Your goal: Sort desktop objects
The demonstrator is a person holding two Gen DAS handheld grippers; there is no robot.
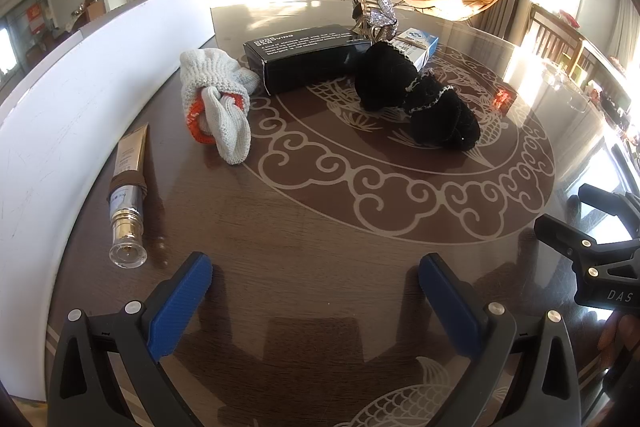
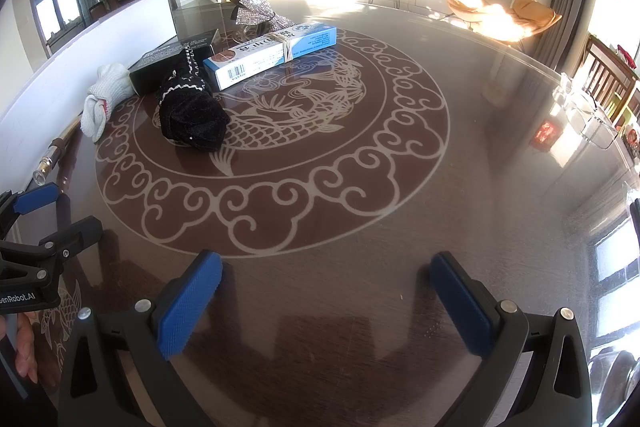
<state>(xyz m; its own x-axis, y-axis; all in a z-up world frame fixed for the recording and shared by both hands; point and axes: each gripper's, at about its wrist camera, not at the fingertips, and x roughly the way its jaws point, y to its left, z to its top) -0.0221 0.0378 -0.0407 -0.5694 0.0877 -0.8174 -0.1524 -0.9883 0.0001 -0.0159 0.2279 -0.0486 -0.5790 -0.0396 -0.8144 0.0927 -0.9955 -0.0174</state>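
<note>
Blue-padded left gripper point(image 1: 315, 281) and right gripper point(image 2: 326, 279): both spread wide, empty, low over table point(image 2: 460, 187) | progress: nothing sorted, judging by layout | items clustered far left by white board point(image 1: 80, 99): tube point(image 1: 128, 183), knit glove point(image 1: 216, 103), black box point(image 1: 304, 59), black velvet cloth point(image 2: 190, 115), blue-white carton point(image 2: 272, 53), glittery clip point(image 1: 378, 13)
</note>
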